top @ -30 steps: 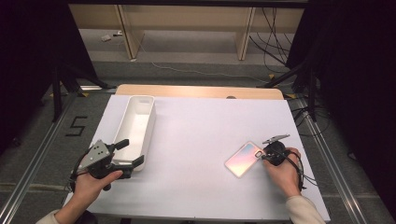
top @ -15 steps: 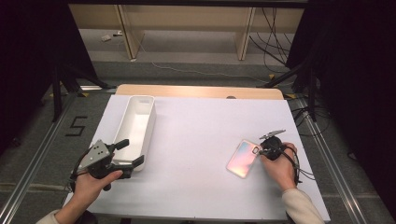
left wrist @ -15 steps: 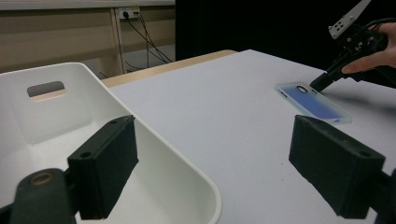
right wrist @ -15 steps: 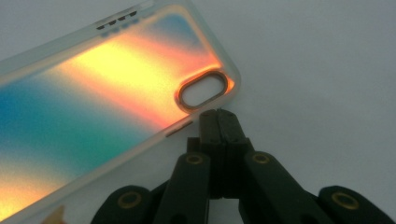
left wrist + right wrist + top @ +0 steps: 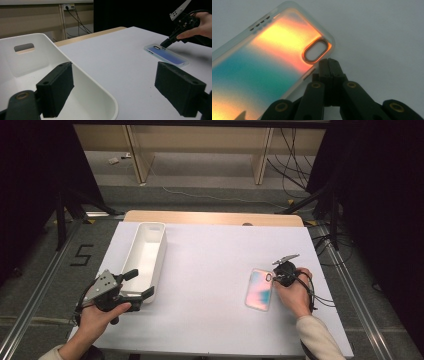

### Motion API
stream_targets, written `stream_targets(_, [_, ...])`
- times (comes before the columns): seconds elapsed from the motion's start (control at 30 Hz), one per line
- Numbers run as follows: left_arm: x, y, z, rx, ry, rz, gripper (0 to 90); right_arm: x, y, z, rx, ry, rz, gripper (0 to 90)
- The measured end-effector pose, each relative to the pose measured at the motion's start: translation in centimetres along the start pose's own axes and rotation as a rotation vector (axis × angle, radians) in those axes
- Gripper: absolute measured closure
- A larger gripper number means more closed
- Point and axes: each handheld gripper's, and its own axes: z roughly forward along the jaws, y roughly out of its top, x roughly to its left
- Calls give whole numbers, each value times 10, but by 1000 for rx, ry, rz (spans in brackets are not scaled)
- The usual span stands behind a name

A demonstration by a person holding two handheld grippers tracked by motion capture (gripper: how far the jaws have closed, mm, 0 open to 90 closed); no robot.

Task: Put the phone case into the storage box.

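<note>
An iridescent phone case [image 5: 259,290] lies flat on the white table at the right, camera hole toward the far end. My right gripper [image 5: 276,276] is shut with nothing between its jaws. Its tip [image 5: 329,62] rests against the case's [image 5: 262,62] edge just beside the camera hole. From the left gripper view, the case [image 5: 166,54] and the right gripper [image 5: 165,45] sit far off to the right. My left gripper [image 5: 140,284] stands open at the near end of a white bin [image 5: 145,255]. Between its spread jaws [image 5: 115,82] is the bin's [image 5: 25,62] side wall, untouched.
The bin is long, with a handle slot in its end wall, and has nothing in it. White table surface [image 5: 210,270] spreads between bin and case. A wooden strip [image 5: 210,217] marks the far edge. Cables trail on the floor beyond the right side.
My right gripper has shifted left and a little farther away, staying shut. The phone case has turned from a diagonal to nearly lengthwise. The left gripper has kept still.
</note>
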Motion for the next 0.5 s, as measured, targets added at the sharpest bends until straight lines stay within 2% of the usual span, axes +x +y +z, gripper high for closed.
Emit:
stream_targets(0.07, [0, 0, 0, -1, 0, 3, 146, 1, 2, 1, -4, -4, 10, 900])
stream_targets(0.1, [0, 0, 0, -1, 0, 2, 146, -1, 2, 1, -3, -1, -16, 900])
stream_targets(0.13, [0, 0, 0, 0, 0, 1, 146, -1, 4, 3, -13, -1, -16, 900])
stream_targets(0.17, [0, 0, 0, 1, 0, 1, 146, 1, 4, 3, -7, -1, 4, 900])
stream_targets(0.23, [0, 0, 0, -1, 0, 0, 146, -1, 6, 4, -9, 1, -27, 900])
stream_targets(0.27, [0, 0, 0, -1, 0, 2, 146, 1, 6, 4, -9, -1, -4, 900])
stream_targets(0.33, [0, 0, 0, -1, 0, 0, 145, 0, 8, 5, -17, -2, -24, 900])
stream_targets(0.43, [1, 0, 0, -3, 0, 5, 146, 1, 9, 6, -15, -1, -26, 900])
stream_targets(0.5, [1, 0, 0, -3, 0, 4, 146, 3, 10, 6, -14, 0, -5, 900])
